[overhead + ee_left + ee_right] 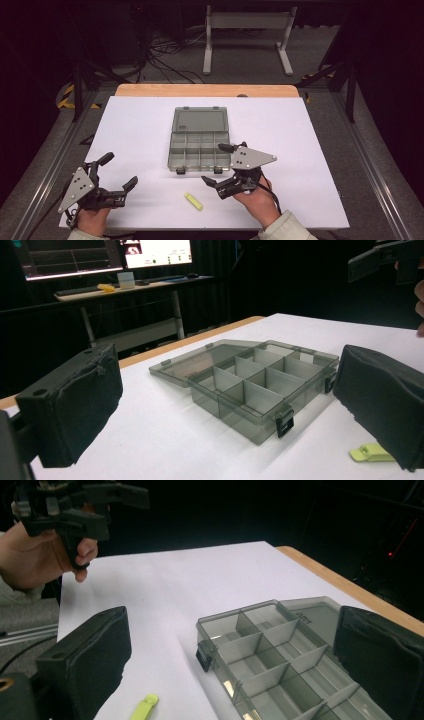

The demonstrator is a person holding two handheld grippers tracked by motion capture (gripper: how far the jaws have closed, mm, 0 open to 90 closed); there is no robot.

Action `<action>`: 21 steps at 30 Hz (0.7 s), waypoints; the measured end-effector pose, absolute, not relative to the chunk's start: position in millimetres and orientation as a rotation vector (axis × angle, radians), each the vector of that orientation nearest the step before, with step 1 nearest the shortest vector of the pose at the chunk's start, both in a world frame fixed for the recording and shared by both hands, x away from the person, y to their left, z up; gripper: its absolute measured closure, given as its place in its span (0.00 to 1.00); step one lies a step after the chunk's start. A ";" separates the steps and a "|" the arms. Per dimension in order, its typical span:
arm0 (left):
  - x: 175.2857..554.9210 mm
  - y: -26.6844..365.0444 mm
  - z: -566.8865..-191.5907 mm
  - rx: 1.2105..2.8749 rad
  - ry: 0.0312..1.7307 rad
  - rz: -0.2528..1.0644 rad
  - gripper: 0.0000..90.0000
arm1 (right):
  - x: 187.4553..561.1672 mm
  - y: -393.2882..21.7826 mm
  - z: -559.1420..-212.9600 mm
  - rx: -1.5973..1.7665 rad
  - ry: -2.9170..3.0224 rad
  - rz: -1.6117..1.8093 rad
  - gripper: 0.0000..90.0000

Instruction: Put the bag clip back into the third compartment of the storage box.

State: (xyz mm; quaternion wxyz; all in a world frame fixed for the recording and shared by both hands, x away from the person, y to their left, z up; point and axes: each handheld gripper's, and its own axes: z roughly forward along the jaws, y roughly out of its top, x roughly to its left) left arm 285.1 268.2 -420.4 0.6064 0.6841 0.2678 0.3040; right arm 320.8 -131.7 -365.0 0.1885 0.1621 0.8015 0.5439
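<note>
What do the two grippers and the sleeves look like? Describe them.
Left gripper and right gripper look alike: black frames, two black jaws with blocky padded tips, and a grey three-cornered plate on top dotted with small dark holes. A black cable trails from the right one. The person wears light grey sleeves with ribbed cuffs.

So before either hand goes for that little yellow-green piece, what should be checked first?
1. Organizer box lid open, lying flat behind: ok.
2. Compartments free to take something: ok, all look bare.
3. Yellow-green piece free on the table, nothing touching it: ok.
4. Right gripper open, holding nothing: ok.
5. Left gripper open, holding nothing: ok.
6. Which compartment it belongs in: cannot tell.
</note>
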 end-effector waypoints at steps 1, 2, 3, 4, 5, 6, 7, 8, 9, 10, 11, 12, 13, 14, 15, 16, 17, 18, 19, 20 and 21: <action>285.1 268.4 -420.2 1.581 0.619 0.704 0.00 | 320.8 -129.2 -365.5 0.459 2.268 1.512 0.03; 285.1 268.6 -420.2 1.583 0.618 0.703 0.00 | 320.9 -126.1 -366.0 0.469 2.289 1.492 0.03; 285.2 268.7 -420.2 1.582 0.618 0.701 0.00 | 320.9 -124.7 -366.2 0.471 2.303 1.485 0.04; 285.3 268.7 -420.4 1.580 0.619 0.701 0.00 | 320.9 -123.2 -366.2 0.471 2.330 1.476 0.05; 285.4 268.9 -420.4 1.582 0.618 0.699 0.00 | 320.8 -121.0 -366.4 0.468 2.366 1.465 0.09; 285.5 269.0 -420.5 1.583 0.618 0.699 0.00 | 320.5 -119.1 -366.7 0.463 2.391 1.456 0.12; 285.5 268.9 -420.5 1.584 0.620 0.698 0.00 | 319.8 -117.2 -367.0 0.450 2.408 1.442 0.14; 285.5 268.8 -420.6 1.584 0.619 0.697 0.00 | 319.1 -115.8 -367.2 0.440 2.417 1.431 0.17; 285.5 268.4 -420.8 1.583 0.619 0.697 0.00 | 318.4 -113.9 -367.5 0.429 2.430 1.416 0.18; 285.5 268.4 -420.5 1.588 0.616 0.699 0.00 | 318.1 -111.8 -367.8 0.424 2.445 1.396 0.19; 285.5 268.1 -420.6 1.586 0.615 0.699 0.00 | 318.1 -109.7 -368.1 0.423 2.464 1.375 0.22; 285.5 268.0 -420.5 1.586 0.615 0.699 0.00 | 318.3 -108.3 -368.3 0.423 2.485 1.362 0.24; 285.6 268.1 -420.6 1.587 0.614 0.699 0.00 | 318.7 -105.4 -369.0 0.423 2.523 1.337 0.26; 285.7 268.2 -420.6 1.588 0.615 0.698 0.00 | 318.7 -103.9 -369.3 0.423 2.541 1.322 0.28; 285.8 268.2 -420.7 1.588 0.616 0.698 0.00 | 318.7 -101.8 -369.9 0.421 2.561 1.301 0.29; 285.9 268.3 -420.7 1.587 0.617 0.698 0.00 | 318.8 -97.6 -371.3 0.409 2.612 1.264 0.34; 285.9 268.3 -420.8 1.587 0.617 0.698 0.00 | 318.8 -97.6 -371.3 0.409 2.612 1.264 0.34; 285.8 268.4 -420.7 1.586 0.617 0.699 0.00 | 318.9 -93.8 -373.3 0.411 2.637 1.236 0.34; 285.8 268.4 -420.7 1.586 0.617 0.699 0.00 | 318.9 -93.8 -373.3 0.411 2.637 1.236 0.34; 285.7 268.4 -420.6 1.586 0.617 0.699 0.00 | 319.9 -89.5 -376.9 0.419 2.670 1.201 0.34; 285.7 268.4 -420.6 1.587 0.617 0.699 0.00 | 319.9 -89.5 -376.9 0.419 2.670 1.201 0.34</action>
